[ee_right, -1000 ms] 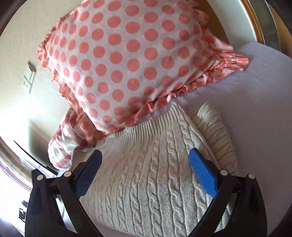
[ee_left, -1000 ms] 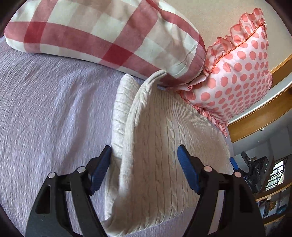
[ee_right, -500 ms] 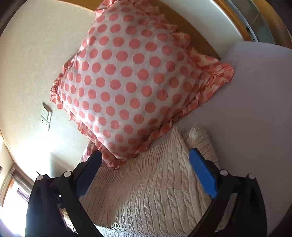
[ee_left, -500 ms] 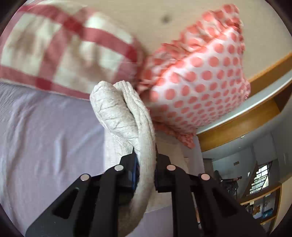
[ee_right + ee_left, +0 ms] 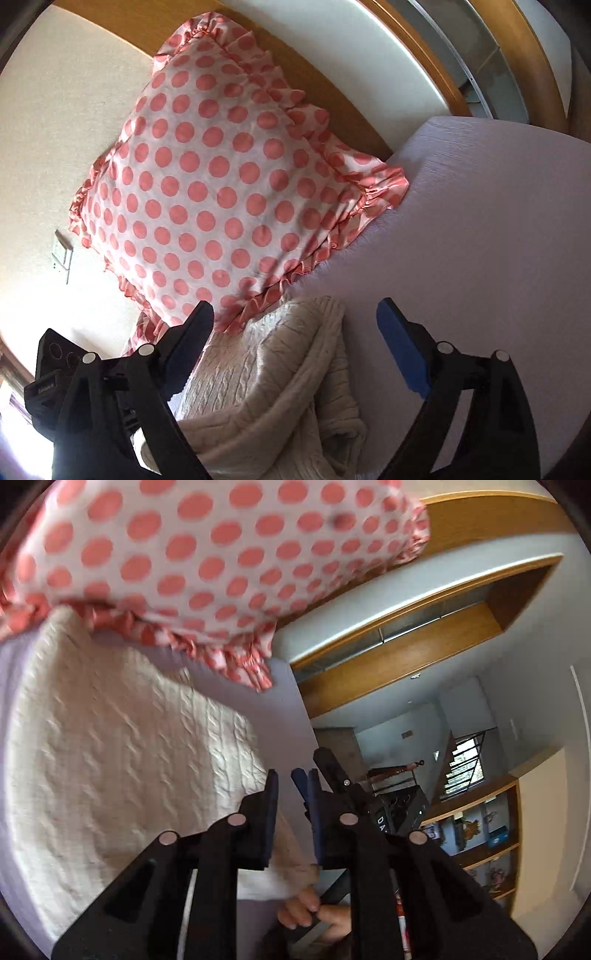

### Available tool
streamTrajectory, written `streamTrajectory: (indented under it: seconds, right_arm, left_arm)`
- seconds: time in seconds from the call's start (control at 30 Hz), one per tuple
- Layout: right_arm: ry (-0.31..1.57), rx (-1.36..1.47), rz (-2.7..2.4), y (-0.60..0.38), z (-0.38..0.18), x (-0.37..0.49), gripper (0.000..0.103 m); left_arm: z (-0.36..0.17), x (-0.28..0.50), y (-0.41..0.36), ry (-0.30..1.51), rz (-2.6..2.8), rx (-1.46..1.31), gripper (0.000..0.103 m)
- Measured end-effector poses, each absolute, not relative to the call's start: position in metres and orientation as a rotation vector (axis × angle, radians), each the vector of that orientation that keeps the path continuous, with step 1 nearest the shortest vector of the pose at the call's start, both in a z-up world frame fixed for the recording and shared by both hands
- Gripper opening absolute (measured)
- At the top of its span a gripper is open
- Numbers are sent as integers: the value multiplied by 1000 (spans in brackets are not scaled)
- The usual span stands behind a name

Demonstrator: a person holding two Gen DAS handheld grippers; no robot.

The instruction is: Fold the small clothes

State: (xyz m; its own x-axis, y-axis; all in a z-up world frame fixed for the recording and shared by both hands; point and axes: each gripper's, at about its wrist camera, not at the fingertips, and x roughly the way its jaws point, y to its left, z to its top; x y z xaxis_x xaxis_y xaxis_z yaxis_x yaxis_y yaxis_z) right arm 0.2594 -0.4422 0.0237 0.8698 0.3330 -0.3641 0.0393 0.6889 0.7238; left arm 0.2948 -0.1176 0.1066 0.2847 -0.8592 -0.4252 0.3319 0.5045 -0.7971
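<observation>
A cream cable-knit sweater (image 5: 122,760) lies on the lilac bedsheet (image 5: 498,236), its far edge touching the polka-dot pillow (image 5: 221,192) at twelve o'clock. The left gripper (image 5: 291,786) has its pads nearly together, a narrow gap between them, pinching nothing. The right gripper (image 5: 295,325) stands spread wide over a bunched fold of the sweater.

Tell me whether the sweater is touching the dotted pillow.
Touching. The right wrist view shows the ruffled edge of the pillow lying on the top of the sweater, with no gap.
</observation>
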Motion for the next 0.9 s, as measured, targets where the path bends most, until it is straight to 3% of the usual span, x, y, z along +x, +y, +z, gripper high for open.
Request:
streamTrajectory:
  seconds: [0.1,0.3,0.4,0.5,0.67,0.7,0.77,0.8,0.9]
  right_arm:
    - [546,752,228,-435,30,260,87]
    - [826,578,159,-404,11,297,69]
    - [893,555,245,-393,-3,312,27]
    - [839,475,219,-390,11,320,19]
    - [926,456,175,-389,2,347,22]
    - [925,497,186,-395,2,342,30]
    - [922,594,213,-409,3,333,59]
    - [916,635,226,-416,3,326,78]
    - [942,696,271,-426,-4,314,80]
  left_arm:
    - [129,272,-80,892,-789,-463,33]
    - [117,244,-59,889,-788,-263,44]
    - [102,245,-63,920,-796,-249,45]
    - [89,253,-56,936,-774,-298,45]
    - [79,271,-36,923,-710,-388,57]
    - [76,275,-33,928,-702,-407,62]
    - [69,285,-30,941,-675,-434,68]
    - [65,290,-29,958,-663,-449,70]
    - [51,302,-33,1028,-655,-500,74]
